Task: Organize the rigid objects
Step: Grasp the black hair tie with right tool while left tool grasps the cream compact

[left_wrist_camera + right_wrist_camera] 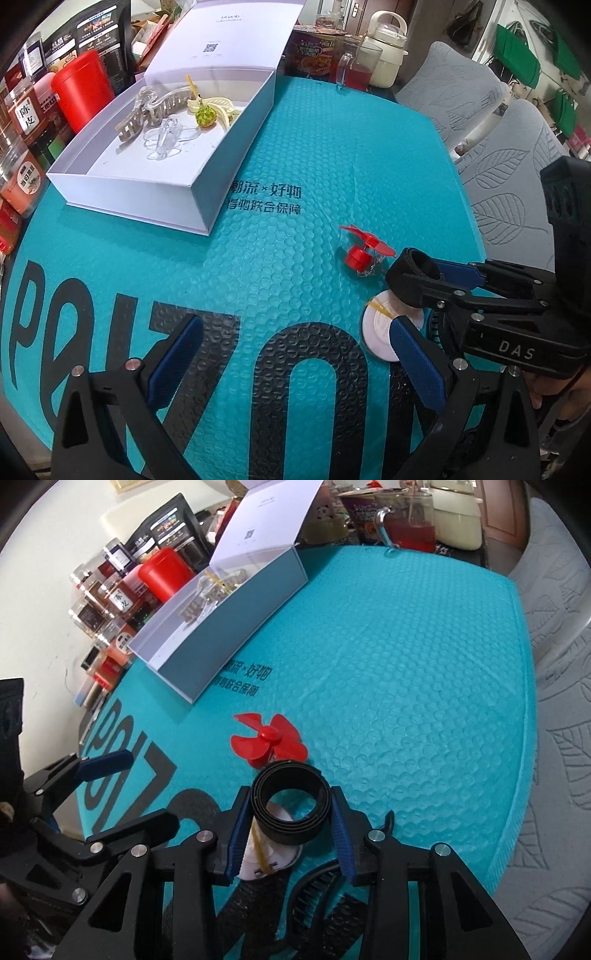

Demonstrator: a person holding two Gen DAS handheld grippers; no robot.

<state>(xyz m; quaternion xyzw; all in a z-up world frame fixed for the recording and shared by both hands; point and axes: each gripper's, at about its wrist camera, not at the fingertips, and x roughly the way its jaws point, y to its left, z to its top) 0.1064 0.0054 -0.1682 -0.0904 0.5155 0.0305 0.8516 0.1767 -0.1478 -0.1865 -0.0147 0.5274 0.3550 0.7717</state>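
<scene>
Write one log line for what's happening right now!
right hand-held gripper: shut on black roll | left hand-held gripper: open, empty | red fan: on mat | box: open

A teal bubble mailer (295,258) covers the table. At ten o'clock from it stand a red canister (83,88), jars (27,118) and dark snack pouches (96,40). At twelve o'clock sit a noodle cup (314,51), a glass of red drink (356,68) and a cream kettle (388,48). Grey leaf-patterned cushions (498,155) lie at two o'clock.
</scene>
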